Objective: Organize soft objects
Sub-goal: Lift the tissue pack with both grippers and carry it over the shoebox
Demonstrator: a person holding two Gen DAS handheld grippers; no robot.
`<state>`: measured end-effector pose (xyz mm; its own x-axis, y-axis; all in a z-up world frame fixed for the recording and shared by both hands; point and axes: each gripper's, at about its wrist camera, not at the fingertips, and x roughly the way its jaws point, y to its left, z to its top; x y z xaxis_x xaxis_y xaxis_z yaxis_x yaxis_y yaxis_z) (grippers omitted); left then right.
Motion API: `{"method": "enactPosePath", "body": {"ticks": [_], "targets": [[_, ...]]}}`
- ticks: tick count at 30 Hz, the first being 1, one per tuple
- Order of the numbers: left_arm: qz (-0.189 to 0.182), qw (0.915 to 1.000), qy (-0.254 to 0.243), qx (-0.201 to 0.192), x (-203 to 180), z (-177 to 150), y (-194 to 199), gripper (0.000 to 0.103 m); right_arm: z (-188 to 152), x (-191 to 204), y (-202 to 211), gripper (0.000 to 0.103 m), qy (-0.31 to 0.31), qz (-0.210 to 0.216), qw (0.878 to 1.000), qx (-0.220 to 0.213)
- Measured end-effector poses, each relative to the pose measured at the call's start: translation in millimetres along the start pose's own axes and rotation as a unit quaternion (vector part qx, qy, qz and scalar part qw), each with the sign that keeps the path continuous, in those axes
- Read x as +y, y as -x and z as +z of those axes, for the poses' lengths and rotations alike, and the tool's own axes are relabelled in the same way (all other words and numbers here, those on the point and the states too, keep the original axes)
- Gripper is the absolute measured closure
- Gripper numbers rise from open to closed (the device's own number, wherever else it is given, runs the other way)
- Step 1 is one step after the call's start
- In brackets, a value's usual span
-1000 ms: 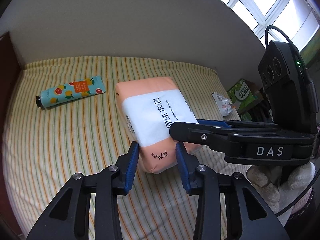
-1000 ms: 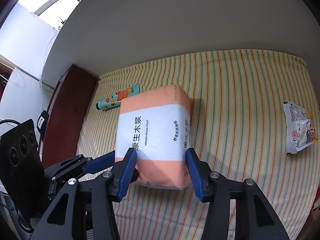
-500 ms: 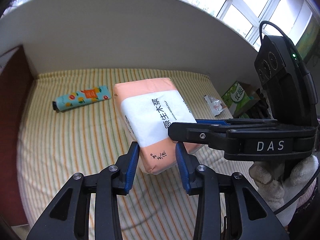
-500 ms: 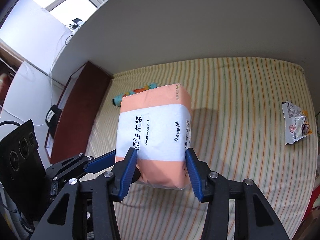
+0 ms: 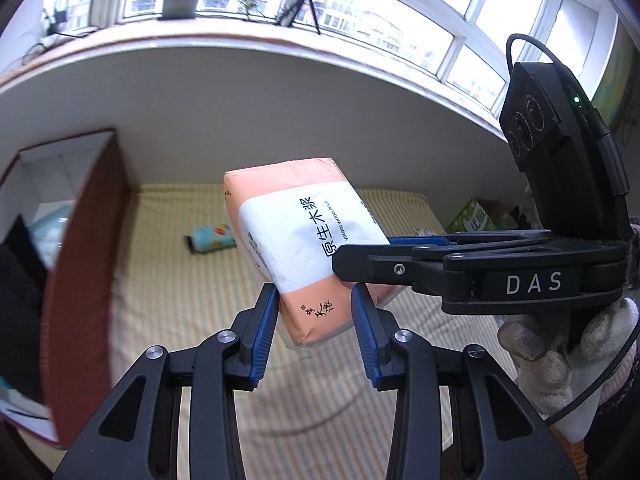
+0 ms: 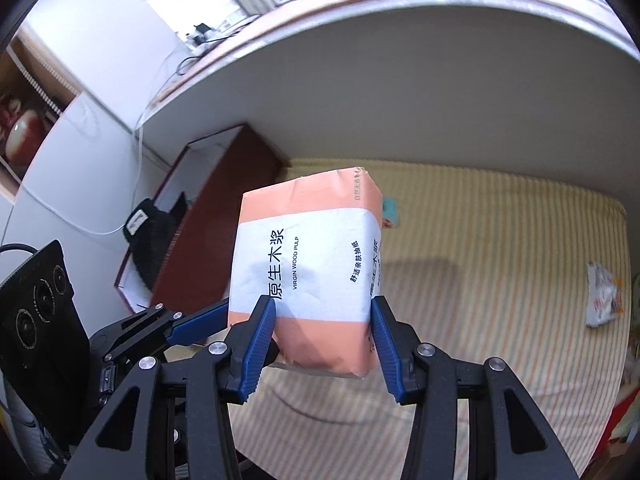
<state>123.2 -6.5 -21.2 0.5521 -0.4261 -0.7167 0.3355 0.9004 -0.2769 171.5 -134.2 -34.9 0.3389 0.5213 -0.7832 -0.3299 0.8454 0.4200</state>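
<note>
Orange-and-white soft plastic pack of tissues (image 5: 301,240) held aloft, clear of the yellow striped bed cover (image 6: 500,264), tilted with its far end raised. Left tongs (image 5: 314,314) clamped on the pack's near corner, blue pads (image 5: 266,320) pressed to either side. Right tongs (image 6: 324,338) likewise clamped across the pack's lower end, blue fingertips (image 6: 262,332) denting the wrapper. Right tongs seen crossing from the right in the left wrist view, gloved hand (image 5: 560,344) beneath the handle. Teal printed tube (image 5: 212,238) lying on the bed cover behind the pack, partly hidden. Small white snack packet (image 6: 604,294) lying well apart near the cover's right edge. Dark red-brown open box with white lining (image 6: 192,216) standing beside the bed at left; black fabric item with a white label (image 6: 148,240) inside it, remaining contents blurred. Green carton (image 5: 474,218) glimpsed past the bed's far right corner.
</note>
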Motion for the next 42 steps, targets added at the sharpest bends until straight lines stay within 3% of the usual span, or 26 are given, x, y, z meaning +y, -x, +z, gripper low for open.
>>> {"method": "enactPosePath", "body": {"ticks": [14, 23, 31, 42], "targets": [[0.062, 0.9964, 0.035, -0.047, 80, -1, 81, 0.067, 30, 114, -28, 0.058, 0.084, 0.029, 0.996, 0.010], [0.104, 0.9908, 0.067, -0.055, 126, -13, 109, 0.067, 43, 186, -67, 0.058, 0.138, 0.041, 0.989, 0.035], [0.121, 0.9871, 0.088, -0.056, 157, -28, 129, 0.067, 45, 223, -95, 0.058, 0.159, 0.052, 0.984, 0.055], [0.129, 0.9849, 0.103, -0.052, 180, -35, 136, 0.067, 44, 244, -117, 0.058, 0.172, 0.048, 0.982, 0.069]]}}
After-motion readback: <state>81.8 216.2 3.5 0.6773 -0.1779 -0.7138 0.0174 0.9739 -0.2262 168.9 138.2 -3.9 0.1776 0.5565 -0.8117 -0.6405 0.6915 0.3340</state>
